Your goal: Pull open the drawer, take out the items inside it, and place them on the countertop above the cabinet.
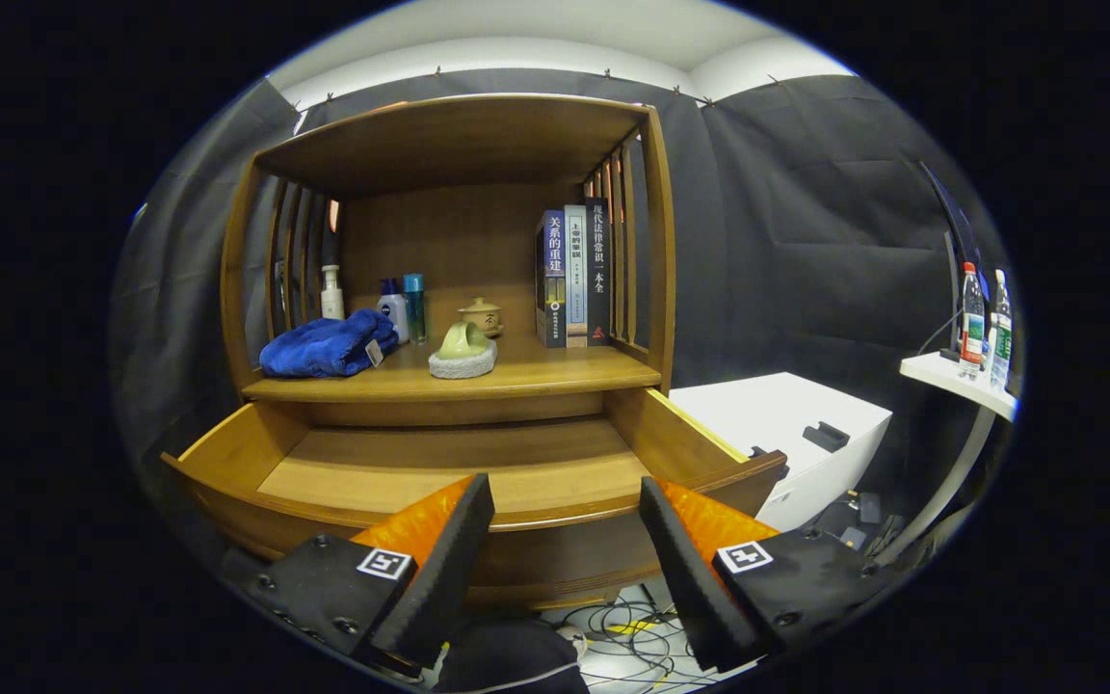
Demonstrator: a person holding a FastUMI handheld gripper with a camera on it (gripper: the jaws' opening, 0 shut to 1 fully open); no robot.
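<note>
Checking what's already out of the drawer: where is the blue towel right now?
In the gripper view, the blue towel lies on the countertop above the open drawer, toward its left end, beside the small bottles.

Drawer (478, 472) I've pulled out: wood, smooth, satin sheen on floor and rim. Cabinet (459, 145) same warm wood, slatted sides, tabletop (555, 371) lightly glossy. Blue towel (329, 344): plush cloth, matt. Sponge (463, 352): rough fibrous base, smoother moulded top. Teapot (481, 314): matt ceramic look. Bottles (401, 306): plastic, slight shine. Books (574, 275): paper, glossy covers. Gripper (565, 549), jaws spread wide over nothing: textured matt pads. White box (777, 414): smooth matt. Booth wall (806, 241): dark matt cloth.
</note>
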